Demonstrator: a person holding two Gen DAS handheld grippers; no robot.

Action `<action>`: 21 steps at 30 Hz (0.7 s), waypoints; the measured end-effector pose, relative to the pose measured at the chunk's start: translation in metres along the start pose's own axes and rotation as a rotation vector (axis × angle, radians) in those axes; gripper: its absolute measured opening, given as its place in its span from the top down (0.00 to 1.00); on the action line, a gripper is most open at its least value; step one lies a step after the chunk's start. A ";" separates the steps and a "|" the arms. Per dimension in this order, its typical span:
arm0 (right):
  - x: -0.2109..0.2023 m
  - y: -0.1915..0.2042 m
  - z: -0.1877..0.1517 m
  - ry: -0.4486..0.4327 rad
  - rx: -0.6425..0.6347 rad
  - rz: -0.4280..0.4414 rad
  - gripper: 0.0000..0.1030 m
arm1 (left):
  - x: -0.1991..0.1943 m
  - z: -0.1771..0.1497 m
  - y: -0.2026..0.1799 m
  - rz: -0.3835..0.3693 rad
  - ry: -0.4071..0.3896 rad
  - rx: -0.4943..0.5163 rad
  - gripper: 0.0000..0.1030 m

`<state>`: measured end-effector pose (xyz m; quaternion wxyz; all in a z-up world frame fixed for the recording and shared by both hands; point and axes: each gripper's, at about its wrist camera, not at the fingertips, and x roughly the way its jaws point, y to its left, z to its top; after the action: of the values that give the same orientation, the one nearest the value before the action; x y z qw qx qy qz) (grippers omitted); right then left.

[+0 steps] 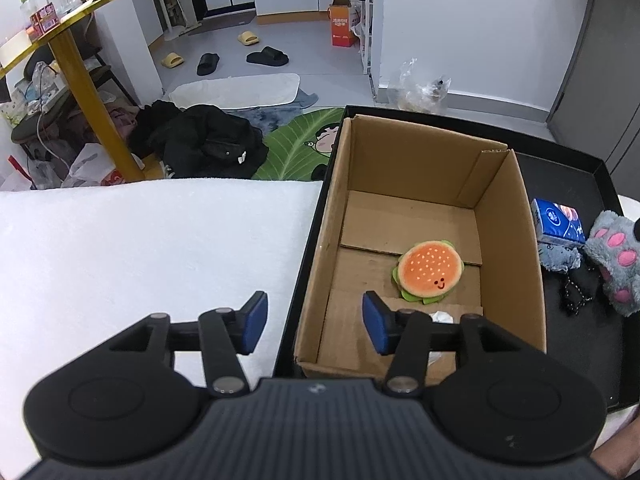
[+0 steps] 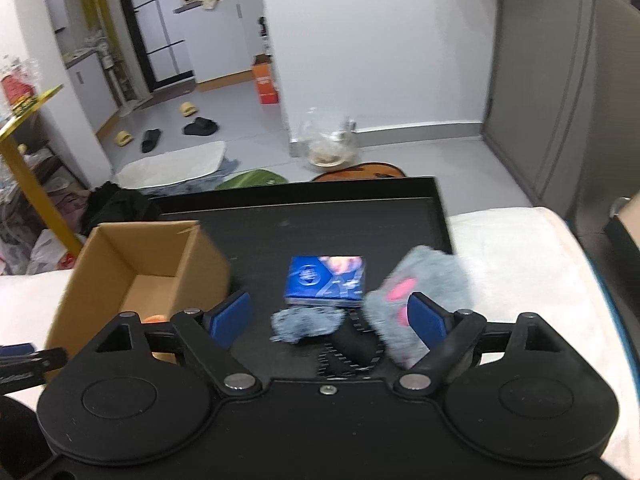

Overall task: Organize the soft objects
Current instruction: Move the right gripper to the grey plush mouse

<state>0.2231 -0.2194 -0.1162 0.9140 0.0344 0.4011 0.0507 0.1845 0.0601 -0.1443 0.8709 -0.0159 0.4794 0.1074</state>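
A burger toy is lying flat, face up, in the cardboard box at centre right. Both the left gripper and right gripper are standing released, jaws holding nothing.

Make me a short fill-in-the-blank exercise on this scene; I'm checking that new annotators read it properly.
1. The burger plush lies inside the ____ box.
2. The box stands on a black ____, beside the blue tissue pack.
3. The grey paw plush has ____ pads.
4. The left gripper holds ____.

Missing words: cardboard; tray; pink; nothing
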 end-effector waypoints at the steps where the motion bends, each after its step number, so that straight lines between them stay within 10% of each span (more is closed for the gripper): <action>1: 0.001 -0.005 0.001 0.002 0.004 -0.008 0.16 | -0.001 0.000 0.000 0.001 0.001 0.003 0.50; 21: 0.042 -0.056 -0.005 0.007 0.034 -0.150 0.02 | -0.002 0.002 -0.014 0.076 0.003 0.068 0.39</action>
<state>0.2516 -0.2695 -0.1561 0.9131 0.0196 0.4065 -0.0245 0.1884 0.0462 -0.1429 0.8656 0.0319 0.4842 0.1238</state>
